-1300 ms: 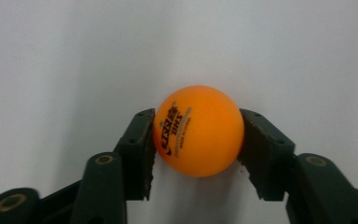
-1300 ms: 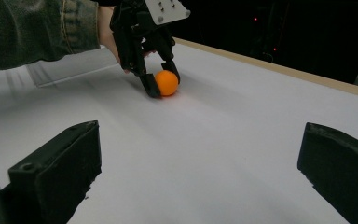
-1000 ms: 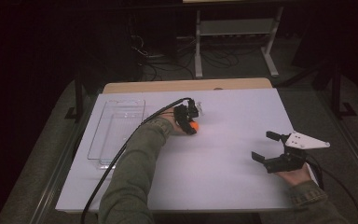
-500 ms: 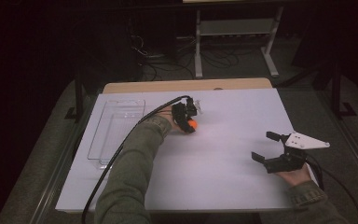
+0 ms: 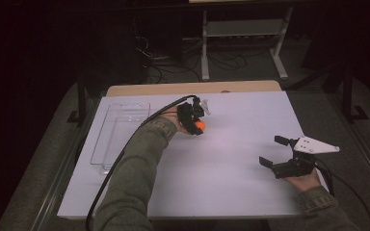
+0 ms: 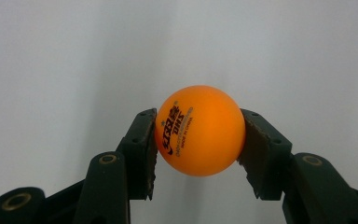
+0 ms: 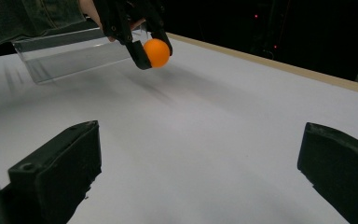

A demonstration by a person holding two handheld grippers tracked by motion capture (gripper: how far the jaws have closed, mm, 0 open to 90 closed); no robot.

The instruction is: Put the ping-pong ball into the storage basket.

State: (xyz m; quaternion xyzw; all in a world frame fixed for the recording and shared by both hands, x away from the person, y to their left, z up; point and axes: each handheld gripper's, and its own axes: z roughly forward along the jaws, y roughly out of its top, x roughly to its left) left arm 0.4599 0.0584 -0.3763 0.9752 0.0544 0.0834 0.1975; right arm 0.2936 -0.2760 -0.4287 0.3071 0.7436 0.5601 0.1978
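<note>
An orange ping-pong ball (image 6: 199,130) with dark print sits between the two black jaws of my left gripper (image 5: 198,126), which is shut on it just above the white table. In the right gripper view the same ball (image 7: 156,52) hangs in that gripper a little off the surface, next to the clear tray. My right gripper (image 5: 275,151) rests near the table's right edge, open, with nothing between its jaws. Its two black pads (image 7: 60,163) frame bare tabletop.
A clear plastic tray (image 5: 118,134) lies along the left side of the white table (image 5: 231,163). A black cable (image 5: 125,159) runs from the left gripper down past the sleeve. A metal shelf stand (image 5: 241,29) and floor cables sit beyond the far edge.
The left gripper with the ball has shifted slightly, staying near the table's upper middle. The right gripper has not moved.
</note>
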